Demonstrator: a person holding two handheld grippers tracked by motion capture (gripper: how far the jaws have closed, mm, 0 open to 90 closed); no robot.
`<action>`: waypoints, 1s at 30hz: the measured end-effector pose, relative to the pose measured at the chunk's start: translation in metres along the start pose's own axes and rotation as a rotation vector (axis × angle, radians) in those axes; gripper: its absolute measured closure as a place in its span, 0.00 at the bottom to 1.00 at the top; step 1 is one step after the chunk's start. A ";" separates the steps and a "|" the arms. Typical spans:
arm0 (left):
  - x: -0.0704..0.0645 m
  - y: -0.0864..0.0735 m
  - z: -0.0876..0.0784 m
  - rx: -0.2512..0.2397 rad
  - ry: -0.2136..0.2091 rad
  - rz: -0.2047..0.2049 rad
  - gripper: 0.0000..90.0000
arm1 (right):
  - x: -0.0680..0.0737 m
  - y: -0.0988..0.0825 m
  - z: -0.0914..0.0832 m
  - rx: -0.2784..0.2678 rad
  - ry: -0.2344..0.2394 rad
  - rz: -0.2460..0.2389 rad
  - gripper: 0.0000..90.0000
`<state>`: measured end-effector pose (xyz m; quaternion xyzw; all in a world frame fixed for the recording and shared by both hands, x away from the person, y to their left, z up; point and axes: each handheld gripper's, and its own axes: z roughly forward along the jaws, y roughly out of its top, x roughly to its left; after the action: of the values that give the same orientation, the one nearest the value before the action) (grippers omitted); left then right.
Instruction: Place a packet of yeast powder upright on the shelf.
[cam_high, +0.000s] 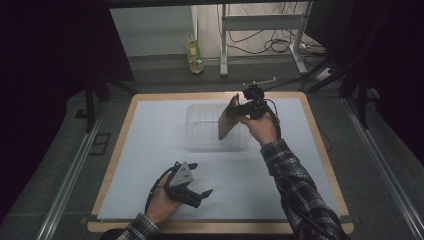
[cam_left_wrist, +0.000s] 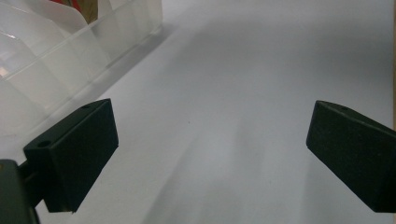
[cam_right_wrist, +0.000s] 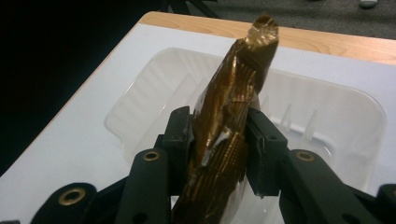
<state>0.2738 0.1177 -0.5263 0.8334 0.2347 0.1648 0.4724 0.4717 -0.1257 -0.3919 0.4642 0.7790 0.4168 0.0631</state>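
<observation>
Golden packet (cam_right_wrist: 229, 121) clenched between right gripper (cam_right_wrist: 219, 135) jaws; left gripper (cam_left_wrist: 210, 154) jaws released.

Lab-like recording space, white-covered wooden table (cam_high: 150, 165), dark curtains, metal desk frame (cam_high: 260, 30), loose floor cables (cam_high: 272, 45)

A crinkled gold-brown foil packet (cam_right_wrist: 229, 116), standing on end and tilted, is clamped above a clear ribbed plastic tub (cam_high: 200, 131) at the white desk's (cam_high: 150, 150) far centre.

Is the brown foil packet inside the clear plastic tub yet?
Not yet: the right gripper holds the brown foil packet above the clear plastic tub.
</observation>
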 end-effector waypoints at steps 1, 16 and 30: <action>0.000 0.000 0.000 0.000 0.000 0.000 0.02 | 0.000 0.000 0.000 0.000 0.000 0.000 0.71; 0.000 0.000 -0.001 -0.002 -0.003 -0.001 0.02 | -0.001 -0.002 0.037 -0.022 -0.008 0.031 0.73; -0.001 0.000 0.000 -0.001 -0.003 0.000 0.02 | 0.001 -0.003 0.043 -0.031 -0.026 -0.010 0.55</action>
<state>0.2730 0.1176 -0.5263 0.8334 0.2337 0.1637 0.4733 0.4902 -0.1003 -0.4222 0.4648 0.7737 0.4226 0.0825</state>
